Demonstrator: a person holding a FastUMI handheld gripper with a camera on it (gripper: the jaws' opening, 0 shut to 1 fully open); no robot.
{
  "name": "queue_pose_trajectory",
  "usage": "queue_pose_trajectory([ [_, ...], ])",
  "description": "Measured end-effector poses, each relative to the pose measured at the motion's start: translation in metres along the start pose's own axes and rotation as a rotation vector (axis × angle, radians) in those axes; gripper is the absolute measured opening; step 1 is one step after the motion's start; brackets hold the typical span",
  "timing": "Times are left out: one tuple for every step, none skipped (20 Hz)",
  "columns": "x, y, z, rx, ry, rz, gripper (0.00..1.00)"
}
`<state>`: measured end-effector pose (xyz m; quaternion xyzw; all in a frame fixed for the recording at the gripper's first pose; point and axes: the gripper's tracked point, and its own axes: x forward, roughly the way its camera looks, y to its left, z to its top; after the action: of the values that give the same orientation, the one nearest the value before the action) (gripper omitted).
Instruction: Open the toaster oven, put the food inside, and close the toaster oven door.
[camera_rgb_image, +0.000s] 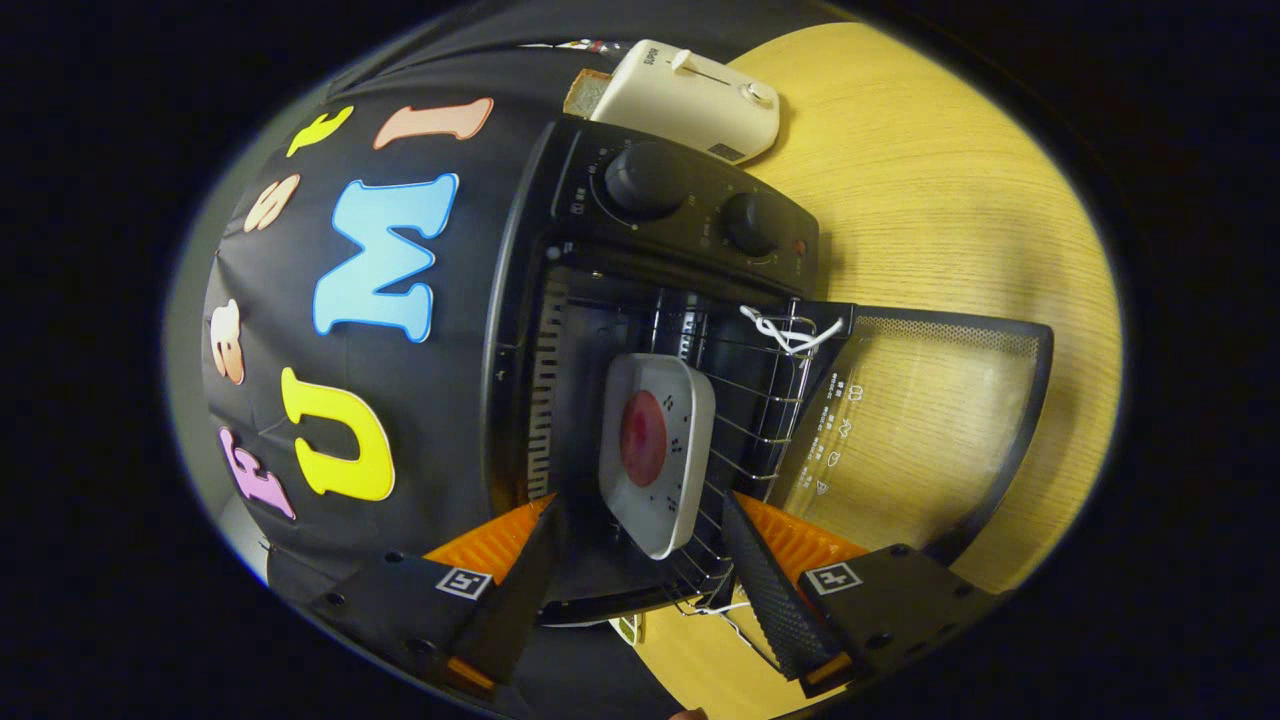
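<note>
Gripper (640, 590) fingers stand spread apart, empty, just short of one white plate (657, 450) bearing one red slice (643, 437). It sits on the rack (750, 400) inside one toaster oven (650, 300), door (920, 430) open, two knobs (645, 178).

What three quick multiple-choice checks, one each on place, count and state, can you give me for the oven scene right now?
1. Where is the white plate?
A. on the wire rack inside the toaster oven
B. on the table
C. on the toaster

2. How many knobs are on the oven's panel?
A. one
B. two
C. four

3. The oven door is:
A. shut
B. open
C. missing

Key: 1 A, the plate sits on the rack bars, just ahead of the open gripper. 2 B, two round knobs show. 3 B, the glass door lies folded out over the wooden table.
</note>
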<state>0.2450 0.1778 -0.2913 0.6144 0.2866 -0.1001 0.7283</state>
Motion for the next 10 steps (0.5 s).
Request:
queue_pose_trajectory([
  [-0.008,0.002,-0.001,-0.025,0.011,0.01,0.97],
  [-0.016,0.005,-0.004,-0.056,0.024,0.02,0.97],
  [-0.025,0.005,-0.008,-0.095,0.041,0.022,0.97],
  [-0.033,0.005,-0.011,-0.14,0.057,0.026,0.97],
  [-0.042,0.004,-0.013,-0.187,0.073,0.029,0.97],
  [-0.05,0.001,-0.016,-0.231,0.085,0.03,0.97],
  [-0.057,-0.003,-0.019,-0.276,0.099,0.023,0.97],
  [-0.064,-0.009,-0.022,-0.321,0.114,0.017,0.97],
  [-0.072,-0.016,-0.025,-0.371,0.129,0.003,0.97],
  [-0.079,-0.023,-0.028,-0.42,0.141,-0.005,0.97],
])
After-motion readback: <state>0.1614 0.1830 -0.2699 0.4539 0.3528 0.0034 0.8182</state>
